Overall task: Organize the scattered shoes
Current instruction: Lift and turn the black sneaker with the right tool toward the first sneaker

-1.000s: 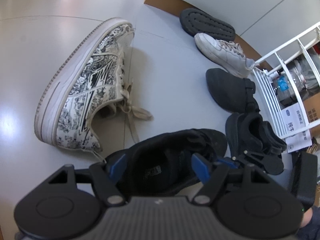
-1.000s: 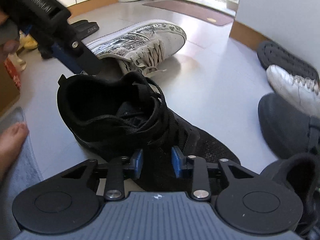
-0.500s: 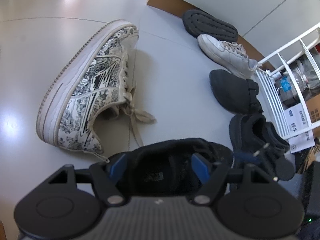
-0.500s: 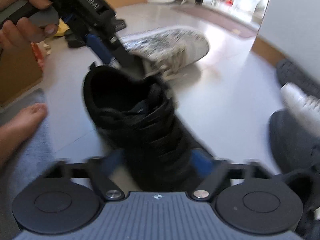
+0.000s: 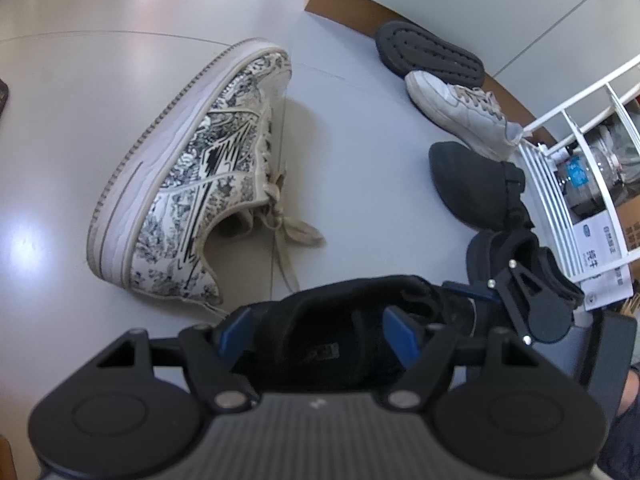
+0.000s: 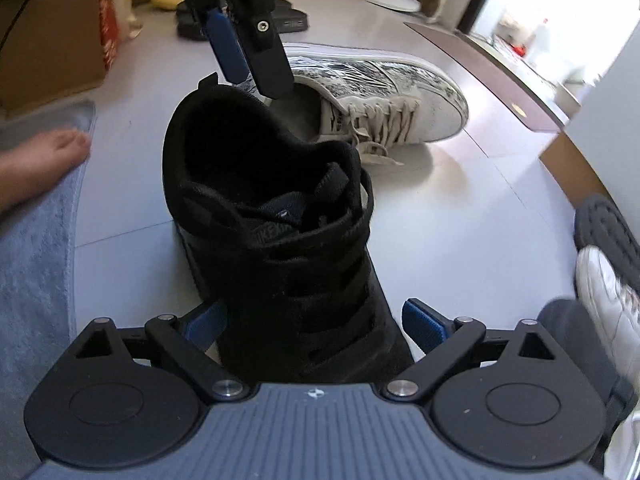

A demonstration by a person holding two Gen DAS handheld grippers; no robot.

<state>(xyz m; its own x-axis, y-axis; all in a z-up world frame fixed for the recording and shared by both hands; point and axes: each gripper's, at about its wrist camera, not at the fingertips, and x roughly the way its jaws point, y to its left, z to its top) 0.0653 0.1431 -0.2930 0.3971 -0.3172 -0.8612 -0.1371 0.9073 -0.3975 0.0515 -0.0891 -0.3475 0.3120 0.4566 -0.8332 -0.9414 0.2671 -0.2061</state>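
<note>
A black lace-up shoe stands on the pale floor with its heel away from the right wrist camera. My left gripper comes down over its heel; both blue pads press the collar's sides, and the left gripper also shows at the top of the right wrist view. My right gripper stands wide open around the shoe's forefoot, with a gap beside the right pad. A white sneaker with black print lies on its side just beyond.
By the wall lie an upturned dark slipper, a white sneaker, a grey slipper and another black shoe, next to a white rack. A bare foot rests on a grey mat; a cardboard box stands behind.
My right gripper has let go of the black shoe's front and spread wide, rolling as it did. The left gripper has kept its hold on the heel.
</note>
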